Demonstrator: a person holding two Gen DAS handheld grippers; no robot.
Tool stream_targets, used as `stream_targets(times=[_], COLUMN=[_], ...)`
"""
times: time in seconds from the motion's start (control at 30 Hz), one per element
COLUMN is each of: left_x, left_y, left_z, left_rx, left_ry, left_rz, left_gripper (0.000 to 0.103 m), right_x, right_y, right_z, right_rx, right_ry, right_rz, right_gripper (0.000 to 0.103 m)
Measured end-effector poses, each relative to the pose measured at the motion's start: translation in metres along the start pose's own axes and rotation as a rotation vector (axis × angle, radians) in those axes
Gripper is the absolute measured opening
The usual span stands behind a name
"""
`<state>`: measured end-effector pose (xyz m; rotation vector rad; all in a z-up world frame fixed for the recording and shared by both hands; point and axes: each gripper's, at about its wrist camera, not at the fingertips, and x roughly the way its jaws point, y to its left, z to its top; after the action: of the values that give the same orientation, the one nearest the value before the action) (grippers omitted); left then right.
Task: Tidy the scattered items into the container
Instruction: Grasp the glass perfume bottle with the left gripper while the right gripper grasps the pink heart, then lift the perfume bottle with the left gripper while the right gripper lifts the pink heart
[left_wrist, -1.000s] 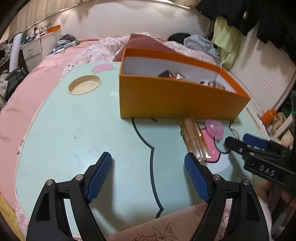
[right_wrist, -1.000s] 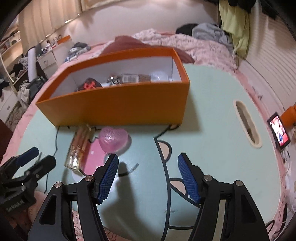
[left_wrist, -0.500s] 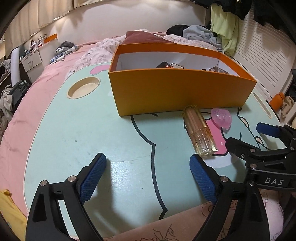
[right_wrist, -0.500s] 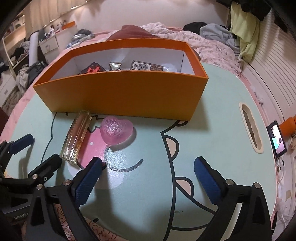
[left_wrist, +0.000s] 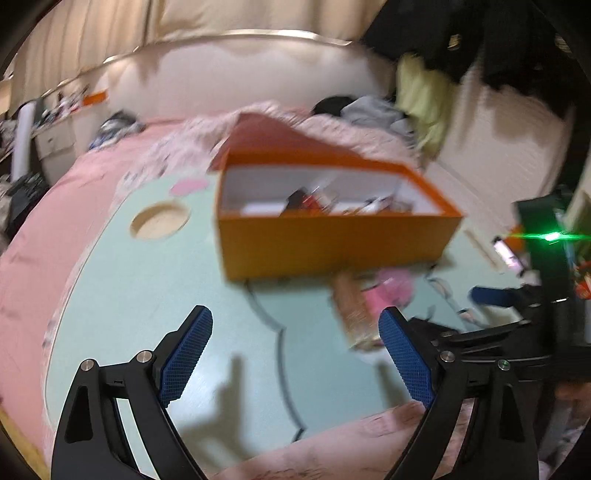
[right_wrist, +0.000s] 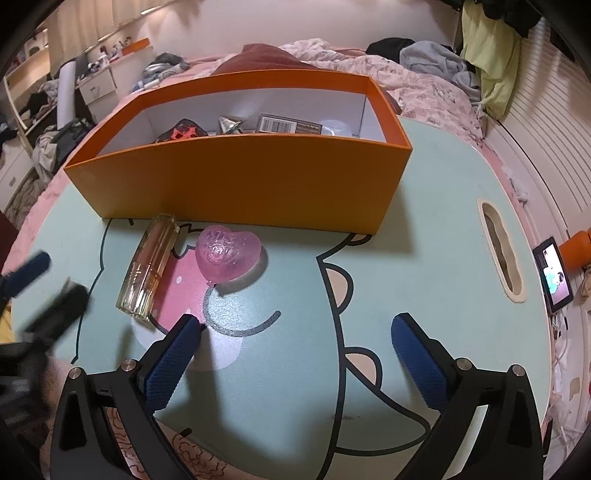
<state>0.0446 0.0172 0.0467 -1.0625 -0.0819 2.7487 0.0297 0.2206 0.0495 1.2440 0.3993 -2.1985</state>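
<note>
- Your two loose items lie on the pale green bench (right_wrist: 424, 258), just in front of the orange box (right_wrist: 240, 177): a clear perfume bottle (right_wrist: 147, 267) with amber liquid, lying on its side with one end almost against the box's front wall, and a translucent pink heart (right_wrist: 228, 254) with raised lettering on top.
- The heart sits just beside the bottle, on its right in your right wrist view, close but apart from it. Both rest on the pink patch of the cartoon printed on the bench.
- The box is open-topped with a white lining, and already holds a dark red-and-black object, a small silver piece, a barcoded carton and a pale round item.
- Your right tool (right_wrist: 295, 332) hovers over the bench with its blue pads spread wide and nothing between them — the left pad sits near the heart and the bottle's lower end.
- Your left tool (left_wrist: 295, 332) is also wide open and empty; its view is badly smeared, but the bottle (left_wrist: 354, 317) shows just beyond its right pad.
- The left tool (right_wrist: 40, 291) appears blurred at the left edge of the right wrist view, near the bottle.
- Around the bench: a pink bed (right_wrist: 424, 88) with heaped clothes, a round cup recess (left_wrist: 160, 221), an oval slot (right_wrist: 500, 247) and a lit phone (right_wrist: 556, 275).
</note>
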Motion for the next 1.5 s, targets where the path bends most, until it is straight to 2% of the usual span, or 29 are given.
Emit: stream_targets(times=[0.07,0.1,0.13,0.17,0.2,0.23,0.27,0.43,0.47,0.5,0.53,0.6,0.73,0.83,0.93,1.1,1.23,1.27,1.3,1.33,1.37,1.5], left_x=[0.004,0.009,0.016,0.022,0.029,0.038,0.043,0.058,0.062,0.068,0.068,0.064,0.053,0.032,0.009,0.007,0.006,0.005,0.005,0.006,0.006,0.008], left_y=[-0.008,-0.013,-0.019,-0.025,-0.03,-0.033,-0.037,-0.039,-0.037,-0.036,-0.035,-0.033,-0.03,-0.026,-0.013,0.009,0.009,0.008,0.007,0.006,0.006,0.006], left_z=[0.004,0.005,0.006,0.007,0.008,0.01,0.011,0.019,0.019,0.018,0.017,0.015,0.01,0.008,0.007,0.004,-0.003,-0.004,-0.004,-0.004,-0.004,-0.002], left_rx=[0.04,0.057,0.08,0.103,0.127,0.143,0.152,0.152,0.145,0.135,0.131,0.125,0.115,0.098,0.039,-0.039,-0.04,-0.036,-0.033,-0.029,-0.027,-0.029], left_ry=[0.005,0.014,0.034,0.055,0.081,0.104,0.119,0.15,0.163,0.185,0.185,0.174,0.141,0.054,-0.035,-0.022,-0.02,-0.021,-0.023,-0.023,-0.023,-0.021], left_rz=[-0.002,0.002,0.008,0.009,0.008,0.009,0.01,-0.012,-0.012,-0.018,-0.011,-0.007,-0.067,-0.058,-0.043,-0.056,-0.059,-0.058,-0.058,-0.056,-0.056,-0.054], left_gripper=[0.091,0.087,0.078,0.073,0.065,0.058,0.056,0.053,0.048,0.034,0.026,0.02,0.019,0.019,0.019,0.019,0.019,0.019,0.019,0.019,0.019,0.019], right_x=[-0.002,-0.004,-0.006,-0.008,-0.011,-0.014,-0.016,-0.026,-0.027,-0.028,-0.029,-0.029,-0.027,-0.019,-0.012,-0.003,0.008,0.009,0.008,0.007,0.005,0.006], right_y=[-0.005,-0.009,-0.012,-0.015,-0.017,-0.017,-0.016,-0.015,-0.015,-0.014,-0.013,-0.012,-0.006,0.002,0.009,0.024,0.034,0.033,0.033,0.034,0.035,0.039], right_z=[-0.003,-0.004,-0.004,-0.004,-0.004,-0.005,-0.005,-0.005,-0.004,-0.005,-0.004,-0.003,0.003,0.01,0.016,0.028,0.033,0.033,0.031,0.03,0.029,0.025], right_rx=[0.038,0.064,0.087,0.102,0.111,0.114,0.112,0.108,0.107,0.107,0.105,0.096,0.062,0.023,-0.009,-0.056,-0.087,-0.087,-0.09,-0.096,-0.103,-0.122], right_ry=[-0.016,-0.027,-0.042,-0.059,-0.076,-0.091,-0.101,-0.151,-0.159,-0.167,-0.172,-0.175,-0.164,-0.147,-0.127,-0.113,-0.075,-0.075,-0.08,-0.087,-0.094,-0.098], right_rz=[-0.017,-0.016,-0.009,-0.004,-0.01,-0.028,-0.031,-0.007,-0.003,-0.001,0.006,0.02,0.07,0.088,0.086,0.062,0.051,0.057,0.066,0.075,0.069,0.052], right_gripper=[0.103,0.102,0.1,0.091,0.075,0.069,0.066,0.064,0.064,0.064,0.064,0.064,0.064,0.064,0.064,0.064,0.064,0.06,0.045,0.037,0.024,0.02])
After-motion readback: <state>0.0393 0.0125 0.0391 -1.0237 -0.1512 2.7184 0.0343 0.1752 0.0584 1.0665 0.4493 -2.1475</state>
